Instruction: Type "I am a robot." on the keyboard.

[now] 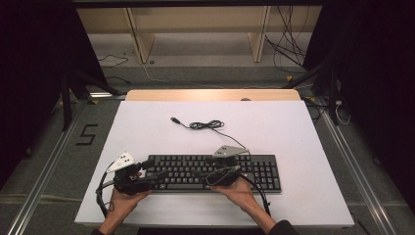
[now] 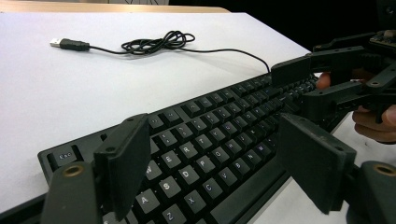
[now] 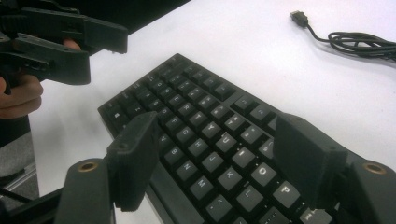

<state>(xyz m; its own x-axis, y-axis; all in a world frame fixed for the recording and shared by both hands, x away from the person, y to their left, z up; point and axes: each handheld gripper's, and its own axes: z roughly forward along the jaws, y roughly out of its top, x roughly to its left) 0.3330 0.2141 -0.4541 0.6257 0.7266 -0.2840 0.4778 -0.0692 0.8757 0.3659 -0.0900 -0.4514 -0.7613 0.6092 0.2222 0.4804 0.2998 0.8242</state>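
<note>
A black keyboard lies along the near part of a white table top. Its thin cable runs to a loose coil behind it and ends in a USB plug. My left gripper hovers over the keyboard's left end, jaws open, with keys below and nothing between the pads. My right gripper is over the middle of the keyboard, pointing left, also open and empty. Each gripper view shows the other one close by: the right gripper and the left gripper.
Bare white surface stretches behind and to the right of the keyboard. A wooden strip borders the table's far edge. Beyond stand wooden shelf legs with loose cables on the floor. Metal rails flank the table.
</note>
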